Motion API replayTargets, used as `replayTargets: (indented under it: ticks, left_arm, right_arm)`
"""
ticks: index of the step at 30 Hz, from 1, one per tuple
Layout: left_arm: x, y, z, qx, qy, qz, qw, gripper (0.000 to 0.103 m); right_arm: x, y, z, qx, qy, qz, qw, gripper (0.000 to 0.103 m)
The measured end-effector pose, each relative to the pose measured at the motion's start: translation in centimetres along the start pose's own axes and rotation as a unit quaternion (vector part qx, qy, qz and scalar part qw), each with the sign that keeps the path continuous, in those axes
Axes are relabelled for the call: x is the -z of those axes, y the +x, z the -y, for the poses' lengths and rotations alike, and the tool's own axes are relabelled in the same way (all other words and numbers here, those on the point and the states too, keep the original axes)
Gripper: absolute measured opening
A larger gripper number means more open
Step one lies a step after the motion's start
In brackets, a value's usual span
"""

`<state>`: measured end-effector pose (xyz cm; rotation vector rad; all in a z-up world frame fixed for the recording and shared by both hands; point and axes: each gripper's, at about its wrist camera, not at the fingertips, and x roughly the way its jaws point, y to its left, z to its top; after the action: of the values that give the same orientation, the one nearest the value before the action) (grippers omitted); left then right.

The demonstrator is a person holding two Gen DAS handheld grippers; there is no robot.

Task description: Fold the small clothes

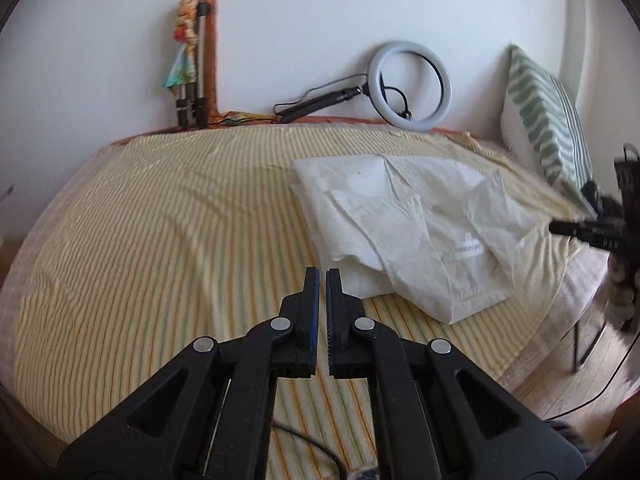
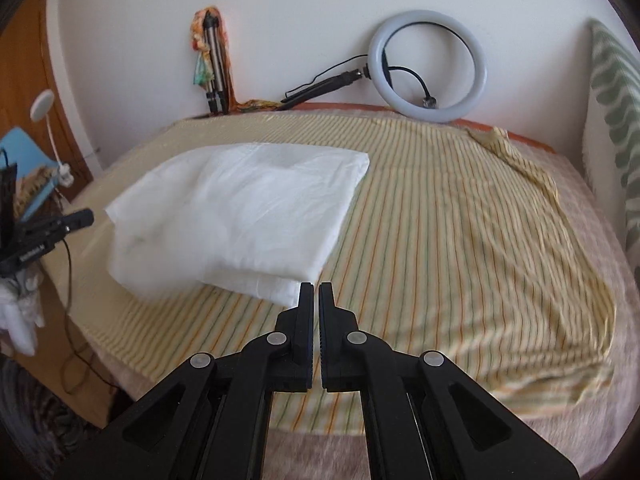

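The left black two-finger gripper (image 1: 322,276) and the right black two-finger gripper (image 2: 316,290) hang clenched on nothing, jaws nearly touching, above a yellow striped bedsheet (image 1: 160,240). The white folded cotton garment (image 2: 236,216) lies centre-left in the right view, right of centre in the left view. A neat next fold likely calls for both grippers opening, pinching matching corners, and lifting evenly. A white ring light (image 2: 427,66) leans against the wall, upper right.
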<state>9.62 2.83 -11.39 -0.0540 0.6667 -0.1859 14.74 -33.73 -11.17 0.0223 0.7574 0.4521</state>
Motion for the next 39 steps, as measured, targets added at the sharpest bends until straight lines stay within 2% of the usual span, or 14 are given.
replayTargets:
  ticks: [3,4,5,6,7,9,11,14,17,19,23,26,30,39]
  left_arm:
    - [-1.2,-0.2,-2.1,0.029,-0.069,-0.008,0.9971,0.002]
    - [-1.6,0.0,-2.7,0.044,-0.092,-0.015,0.9946,0.015]
    - [-2.0,0.4,-3.3,0.065,-0.122,-0.025,0.9901,0.024]
    - [-2.4,1.0,-3.9,0.083,-0.156,-0.035,0.9836,0.040]
    - [-2.6,1.5,-4.2,0.094,-0.179,-0.040,0.9785,0.044]
    - [-3.1,3.1,-4.9,0.135,-0.226,-0.065,0.9626,0.044]
    - [-3.5,4.4,-4.9,0.156,-0.247,-0.080,0.9529,0.044]
    - [-3.9,5.7,-4.7,0.159,-0.259,-0.099,0.9476,0.044]
    - [-3.9,6.5,-4.6,0.163,-0.266,-0.112,0.9436,0.031]
    - [-3.9,6.8,-4.5,0.154,-0.263,-0.119,0.9449,0.021]
    - [-4.2,7.0,-3.9,0.136,-0.245,-0.121,0.9523,0.015]
    - [-4.4,6.5,-2.4,0.087,-0.190,-0.118,0.9707,0.014]
    - [-4.6,6.3,-0.3,0.052,-0.135,-0.110,0.9834,0.010]
    - [-4.5,5.3,2.1,0.021,-0.069,-0.091,0.9932,0.005]
  right_arm:
    - [0.3,-0.8,0.9,-0.020,0.043,0.003,0.999,0.003]
    - [0.2,-0.9,1.3,-0.033,0.064,0.002,0.997,0.007]
    - [0.1,-0.8,1.5,-0.042,0.083,-0.001,0.996,0.019]
    - [-0.1,-0.7,1.9,-0.048,0.106,-0.001,0.993,0.028]
    - [-0.2,-0.6,2.1,-0.056,0.127,-0.001,0.990,0.044]
    - [-0.3,-0.2,2.5,-0.079,0.163,-0.001,0.984,0.048]
    - [-0.7,0.7,2.6,-0.091,0.187,-0.010,0.978,0.048]
    - [-1.0,2.0,2.3,-0.090,0.193,-0.027,0.977,0.048]
    - [-0.9,3.2,2.2,-0.089,0.206,-0.041,0.974,0.047]
    - [-0.9,3.7,2.5,-0.097,0.220,-0.045,0.970,0.045]
    - [-1.3,4.1,2.6,-0.103,0.229,-0.046,0.967,0.036]
    - [-1.6,4.1,2.1,-0.091,0.212,-0.050,0.972,0.034]
    - [-2.0,4.3,1.6,-0.087,0.197,-0.053,0.975,0.034]
    - [-2.1,4.3,1.3,-0.076,0.180,-0.061,0.979,0.025]
